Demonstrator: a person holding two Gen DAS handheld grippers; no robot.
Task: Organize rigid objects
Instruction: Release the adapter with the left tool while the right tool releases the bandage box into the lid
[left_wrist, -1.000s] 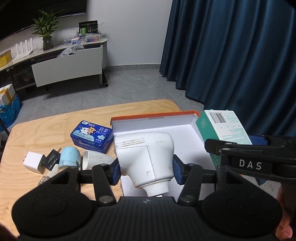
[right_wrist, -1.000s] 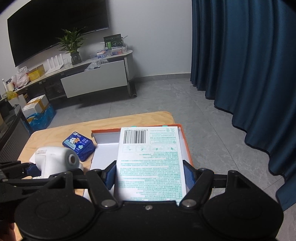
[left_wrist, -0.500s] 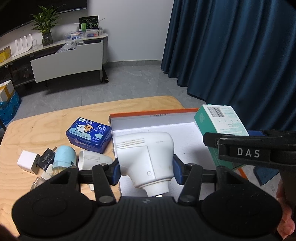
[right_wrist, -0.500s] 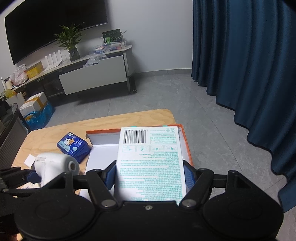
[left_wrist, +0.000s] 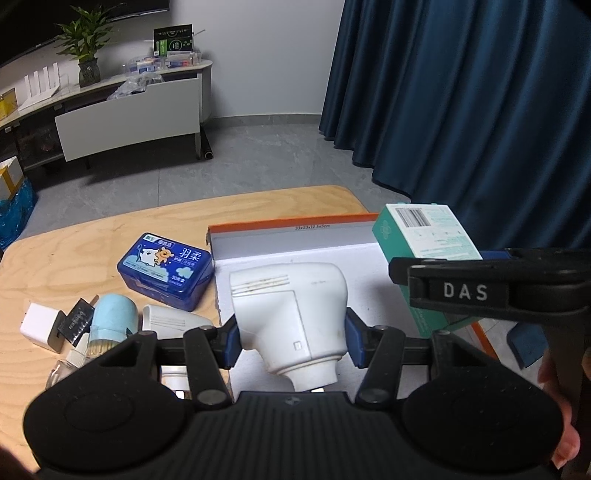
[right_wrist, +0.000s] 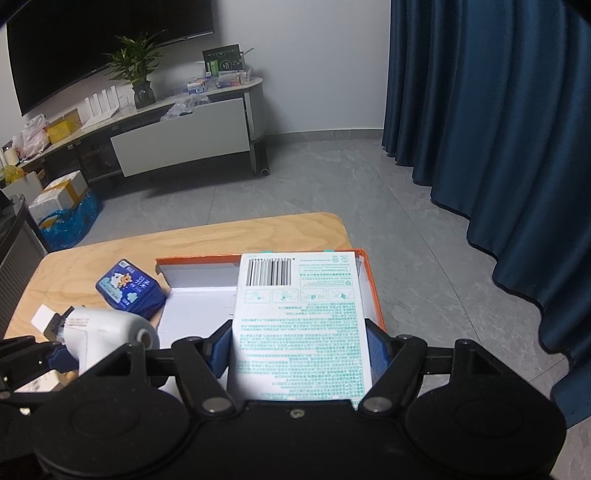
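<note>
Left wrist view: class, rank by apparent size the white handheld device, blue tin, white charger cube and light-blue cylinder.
1. White handheld device, though nearest the camera
2. Blue tin
3. Light-blue cylinder
4. White charger cube, partly hidden

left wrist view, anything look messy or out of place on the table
Yes: a loose cluster left of the orange-rimmed box — white charger, light blue cylinder, white device lying at mixed angles, touching or overlapping. The blue tin sits askew beside the box. Nothing looks spilled or broken.

"DAS" on the right tool; "33x23x12.5cm" on the orange box; "羽柔" on the blue tin
</note>
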